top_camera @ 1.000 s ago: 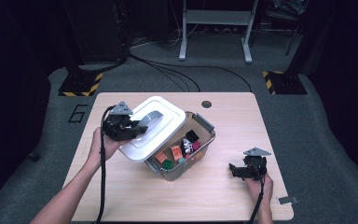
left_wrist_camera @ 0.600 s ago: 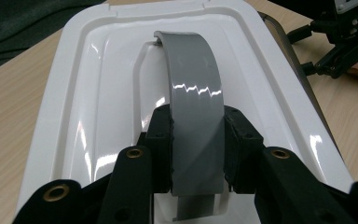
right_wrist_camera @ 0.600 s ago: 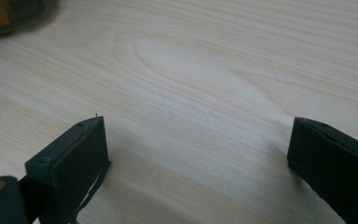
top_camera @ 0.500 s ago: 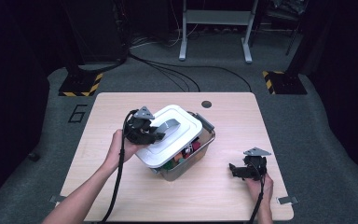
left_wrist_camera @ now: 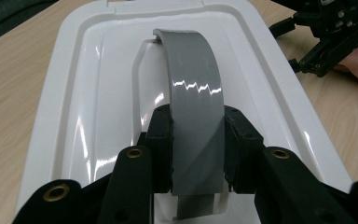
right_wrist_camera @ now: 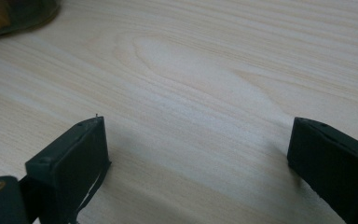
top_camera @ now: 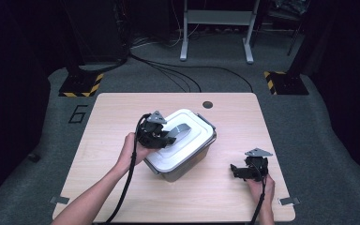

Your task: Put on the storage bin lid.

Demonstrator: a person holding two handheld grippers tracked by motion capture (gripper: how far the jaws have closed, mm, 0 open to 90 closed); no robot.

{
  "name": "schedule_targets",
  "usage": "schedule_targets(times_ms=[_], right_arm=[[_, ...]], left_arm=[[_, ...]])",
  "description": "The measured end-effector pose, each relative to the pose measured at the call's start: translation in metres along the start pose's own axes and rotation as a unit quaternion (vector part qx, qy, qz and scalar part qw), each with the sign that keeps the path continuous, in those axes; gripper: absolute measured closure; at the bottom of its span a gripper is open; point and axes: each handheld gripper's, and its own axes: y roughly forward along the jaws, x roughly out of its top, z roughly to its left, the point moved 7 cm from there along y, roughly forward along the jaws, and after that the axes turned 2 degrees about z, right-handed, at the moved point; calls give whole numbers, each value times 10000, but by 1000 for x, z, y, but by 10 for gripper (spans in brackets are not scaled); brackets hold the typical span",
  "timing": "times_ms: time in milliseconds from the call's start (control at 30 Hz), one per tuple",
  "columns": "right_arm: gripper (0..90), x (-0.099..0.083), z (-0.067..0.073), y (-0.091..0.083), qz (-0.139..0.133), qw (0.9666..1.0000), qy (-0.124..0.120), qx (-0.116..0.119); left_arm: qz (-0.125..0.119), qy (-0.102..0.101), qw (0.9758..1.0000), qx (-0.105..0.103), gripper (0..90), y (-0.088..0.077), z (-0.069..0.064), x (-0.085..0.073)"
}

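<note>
Left gripper (left_wrist_camera: 198, 154): 2 jaws clamped on the grey handle (left_wrist_camera: 196, 93) of the white lid (top_camera: 180, 138).
Right gripper (right_wrist_camera: 200, 158): jaws wide apart, nothing between them, low over the table (top_camera: 122, 112).
Lid: glossy, resting on the box (top_camera: 187, 161) at mid-table.

A pale wooden table (top_camera: 122, 117) stands on grey carpet (top_camera: 318, 122) in a dark room, with black cables (top_camera: 168, 70) and a metal stand (top_camera: 215, 28) far behind.
</note>
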Motion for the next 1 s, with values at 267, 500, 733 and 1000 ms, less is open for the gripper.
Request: schedule_targets(times_ms=[267,500,733,1000], right_arm=[[44,0,0,0,-3,10000,-6,3],[45,0,0,0,-6,10000,-7,3],[46,0,0,0,-6,10000,-7,4],[47,0,0,0,-6,10000,-5,3]], left_arm=[[79,77,9999,-34,670,9,-4,1],[223,128,9997,-48,670,18,-6,-2],[271,181,9995,7,667,16,-7,-3],[76,106,9998,129,426,7,-4,-1]])
